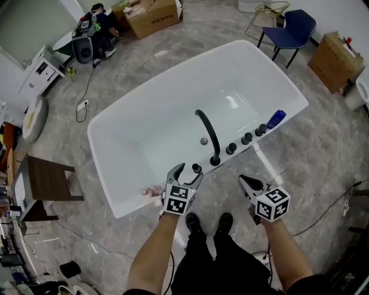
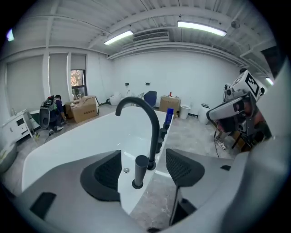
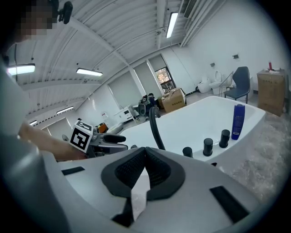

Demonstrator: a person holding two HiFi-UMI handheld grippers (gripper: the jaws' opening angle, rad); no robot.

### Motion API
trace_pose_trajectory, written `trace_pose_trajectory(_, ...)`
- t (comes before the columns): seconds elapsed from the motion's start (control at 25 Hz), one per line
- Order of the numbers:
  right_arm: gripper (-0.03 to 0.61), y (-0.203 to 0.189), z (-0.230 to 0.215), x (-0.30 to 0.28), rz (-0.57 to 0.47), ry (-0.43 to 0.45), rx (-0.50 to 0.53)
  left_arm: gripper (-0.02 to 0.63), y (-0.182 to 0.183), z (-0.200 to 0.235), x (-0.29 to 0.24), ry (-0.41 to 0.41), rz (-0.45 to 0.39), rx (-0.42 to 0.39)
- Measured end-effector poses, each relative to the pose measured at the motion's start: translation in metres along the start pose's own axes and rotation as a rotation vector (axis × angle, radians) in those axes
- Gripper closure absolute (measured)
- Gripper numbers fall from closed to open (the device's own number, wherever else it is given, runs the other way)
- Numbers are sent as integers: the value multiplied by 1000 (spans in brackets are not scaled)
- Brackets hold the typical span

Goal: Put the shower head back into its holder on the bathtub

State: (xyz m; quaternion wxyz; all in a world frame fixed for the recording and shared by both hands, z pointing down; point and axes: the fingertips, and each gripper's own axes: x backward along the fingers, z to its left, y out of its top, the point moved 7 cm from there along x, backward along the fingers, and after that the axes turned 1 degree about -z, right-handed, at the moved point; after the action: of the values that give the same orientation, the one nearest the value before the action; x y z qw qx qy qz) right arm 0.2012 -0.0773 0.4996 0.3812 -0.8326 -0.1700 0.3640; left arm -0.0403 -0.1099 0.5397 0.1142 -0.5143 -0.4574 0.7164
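The black cylindrical shower head (image 2: 140, 169) is seen seated in its holder at the white bathtub's (image 1: 150, 127) six-o'clock rim, untouched between the jaws of the spread left gripper (image 1: 188, 171). The right gripper (image 3: 144, 160) is pressed together. The placing looks done, and only a clean withdrawal seems called for.

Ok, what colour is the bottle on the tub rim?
The bottle is blue; the right gripper view shows it best.

Workshop-like hall — freestanding bathtub (image 1: 173, 115), cardboard boxes (image 1: 153, 16), trailing cables (image 1: 85, 92).
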Motion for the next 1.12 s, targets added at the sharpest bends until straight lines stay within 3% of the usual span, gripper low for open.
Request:
trace_pose_trajectory(0.28,562,16,8,13,-29,7,-8,303,43,-2,45,13,-136,51)
trace_pose_trajectory(0.4,562,28,17,15,-49,17,1,392,60,-4,69,-3,-187,48)
trace_pose_trajectory(0.44,562,33,21,17,-61,22,4,424,66,-5,77,-7,-194,32)
trace_pose_trajectory(0.56,562,51,32,20,-104,36,12,431,78,-8,100,-8,-203,-10)
trace_pose_trajectory(0.68,561,61,40,23,-141,50,8,478,90,-12,121,-22,-218,-16)
trace_pose_trajectory(0.84,562,60,45,28,-147,64,7,474,99,-30,143,-50,-218,-88)
trace_pose_trajectory(1.04,562,67,58,33,-158,98,11,479,102,-39,166,-78,-244,-67)
trace_pose_trajectory(1.12,563,72,67,37,-158,119,27,510,105,-39,176,-66,-263,-63)
